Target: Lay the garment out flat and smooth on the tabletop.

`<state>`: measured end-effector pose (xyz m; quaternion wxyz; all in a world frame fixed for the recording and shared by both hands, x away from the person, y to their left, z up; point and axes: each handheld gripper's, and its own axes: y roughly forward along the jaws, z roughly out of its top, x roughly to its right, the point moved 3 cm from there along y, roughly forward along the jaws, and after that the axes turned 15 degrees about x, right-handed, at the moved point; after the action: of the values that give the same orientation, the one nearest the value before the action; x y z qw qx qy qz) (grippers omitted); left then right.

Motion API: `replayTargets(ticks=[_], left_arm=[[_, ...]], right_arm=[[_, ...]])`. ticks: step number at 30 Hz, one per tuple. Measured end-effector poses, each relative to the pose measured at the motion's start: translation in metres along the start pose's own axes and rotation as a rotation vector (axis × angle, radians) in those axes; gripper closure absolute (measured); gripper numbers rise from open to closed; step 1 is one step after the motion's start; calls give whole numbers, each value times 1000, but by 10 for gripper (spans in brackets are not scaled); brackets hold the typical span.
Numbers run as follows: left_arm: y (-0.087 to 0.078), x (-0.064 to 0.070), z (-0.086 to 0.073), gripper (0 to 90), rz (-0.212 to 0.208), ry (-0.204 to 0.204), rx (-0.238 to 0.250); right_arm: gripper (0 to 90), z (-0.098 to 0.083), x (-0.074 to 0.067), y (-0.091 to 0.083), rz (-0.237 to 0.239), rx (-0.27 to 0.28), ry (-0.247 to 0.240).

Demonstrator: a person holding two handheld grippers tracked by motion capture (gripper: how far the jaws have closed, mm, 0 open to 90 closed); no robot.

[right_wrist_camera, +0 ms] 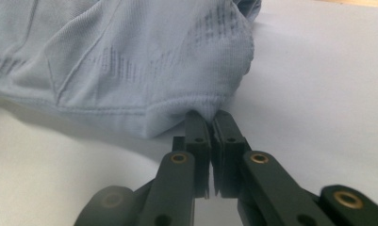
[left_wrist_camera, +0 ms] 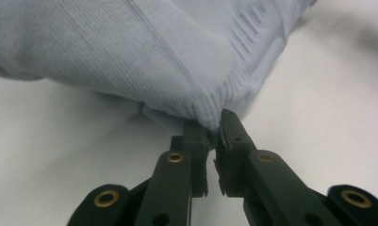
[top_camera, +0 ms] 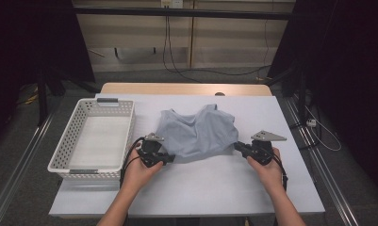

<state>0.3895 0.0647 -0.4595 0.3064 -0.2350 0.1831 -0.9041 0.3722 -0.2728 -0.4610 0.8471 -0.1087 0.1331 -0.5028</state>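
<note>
1. garment [top_camera: 198,132], a pale blue ribbed top, lay crumpled at the centre of the high view on the white table cover [top_camera: 215,188], just right of the white perforated basket [top_camera: 69,160].
2. left gripper [top_camera: 170,158] sat at the garment's lower left corner in the high view, held by the left hand [top_camera: 138,172].
3. in the left gripper view the garment [left_wrist_camera: 144,52] filled the upper frame, and its ribbed hem came down to the left gripper [left_wrist_camera: 215,129]; the jaws were clamped on that hem corner.
4. right gripper [top_camera: 237,146] met the garment's lower right edge in the high view, held by the right hand [top_camera: 267,170].
5. in the right gripper view the garment [right_wrist_camera: 116,61] lay across the upper left, its stitched hem corner pinched in the right gripper [right_wrist_camera: 211,117], jaws pressed together on the cloth.
</note>
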Motion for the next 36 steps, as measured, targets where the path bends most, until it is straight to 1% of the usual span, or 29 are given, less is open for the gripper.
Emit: replayTargets(ticks=[2, 3, 4, 5, 7, 8, 13, 15, 16, 22, 24, 28, 31, 32, 34, 36], left_arm=[[-3, 0, 3, 843, -6, -5, 8], [-7, 0, 7, 845, -12, -18, 31], [-10, 0, 9, 846, -17, -22, 33], [-12, 0, 11, 847, -15, -29, 48], [-14, -1, 13, 847, -23, -32, 51], [-16, 0, 14, 847, -18, -34, 60], [-25, -1, 23, 848, -29, -46, 103], [-27, -1, 25, 848, -30, -47, 108], [-30, 0, 28, 848, -31, -52, 119], [-34, 0, 32, 847, -33, -60, 132], [-36, -1, 33, 847, -39, -67, 134], [-40, -3, 36, 845, -39, -86, 157], [-41, -4, 37, 843, -35, -90, 154], [-40, -4, 35, 843, -33, -89, 142], [-40, -4, 35, 844, -31, -89, 142], [-40, -5, 35, 844, -31, -96, 141]], right_arm=[[869, 1, 2, -2, -2, 5, 5], [869, 1, 3, -2, -3, 6, 7], [870, 1, 3, -3, -3, 6, 7], [870, 2, 3, -3, -2, 8, 6], [870, 2, 4, -4, -3, 8, 1], [870, 3, 4, -4, -6, 13, 6], [871, 8, 6, -10, 1, 28, 6], [871, 9, 6, -11, 4, 34, 11], [870, 13, 5, -14, 8, 44, 5], [869, 18, 3, -21, 15, 61, -18], [869, 19, 2, -22, 17, 63, -21], [866, 22, 0, -26, 23, 73, -31], [866, 23, -1, -26, 25, 74, -33], [865, 22, -2, -25, 23, 73, -37], [865, 22, -2, -25, 26, 71, -35], [865, 20, -3, -23, 27, 67, -38]])
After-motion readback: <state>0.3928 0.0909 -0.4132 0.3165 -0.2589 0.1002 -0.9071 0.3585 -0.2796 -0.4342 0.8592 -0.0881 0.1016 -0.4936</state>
